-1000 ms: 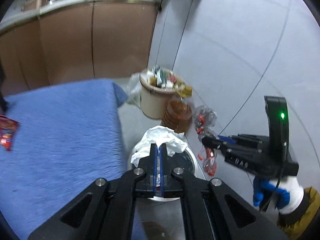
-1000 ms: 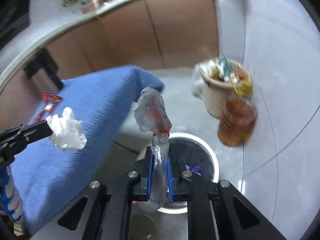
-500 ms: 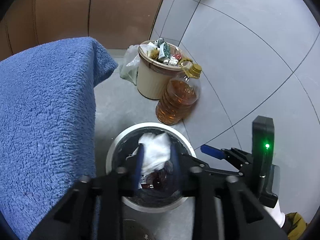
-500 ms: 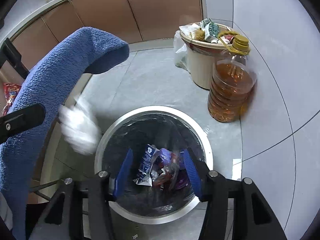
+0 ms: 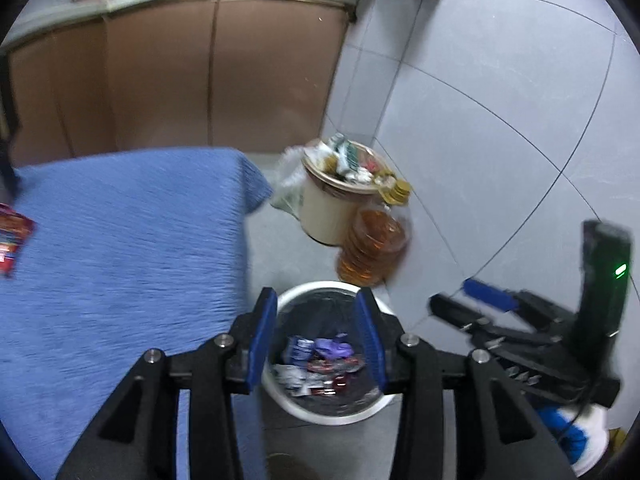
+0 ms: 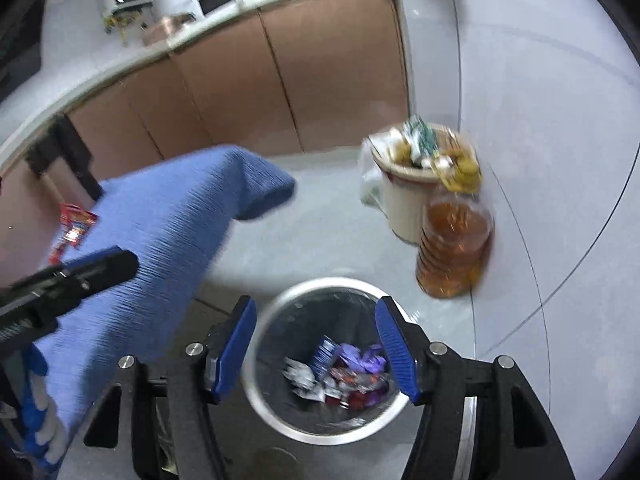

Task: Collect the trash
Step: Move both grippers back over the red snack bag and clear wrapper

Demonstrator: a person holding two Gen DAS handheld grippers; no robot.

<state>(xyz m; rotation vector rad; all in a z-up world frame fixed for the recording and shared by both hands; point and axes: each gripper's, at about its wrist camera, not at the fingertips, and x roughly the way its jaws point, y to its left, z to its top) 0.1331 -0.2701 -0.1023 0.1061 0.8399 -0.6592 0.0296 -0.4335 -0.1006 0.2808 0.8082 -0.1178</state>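
Note:
A round white-rimmed trash bin [image 5: 296, 404] with a black liner stands on the floor; it also shows in the right wrist view [image 6: 272, 416]. Several wrappers [image 5: 320, 360] lie inside it, also seen from the right wrist [image 6: 340, 376]. My left gripper [image 5: 316, 334] is open and empty above the bin. My right gripper [image 6: 316, 348] is open and empty above the bin too; it shows at the right of the left wrist view [image 5: 460, 304]. A red snack wrapper [image 5: 12, 240] lies on the blue cloth [image 5: 120, 248], also seen from the right wrist [image 6: 72, 228].
A cream bucket full of rubbish [image 5: 336, 200] and a bottle of amber oil [image 5: 372, 248] stand against the tiled wall [image 5: 500, 100]. Brown cabinets [image 5: 160, 80] run along the back. The cloth-covered surface [image 6: 160, 232] sits left of the bin.
Both grippers opened; the white tissue and the clear plastic wrapper dropped into the bin. Both grippers have since lifted and tilted up, showing the cabinets again.

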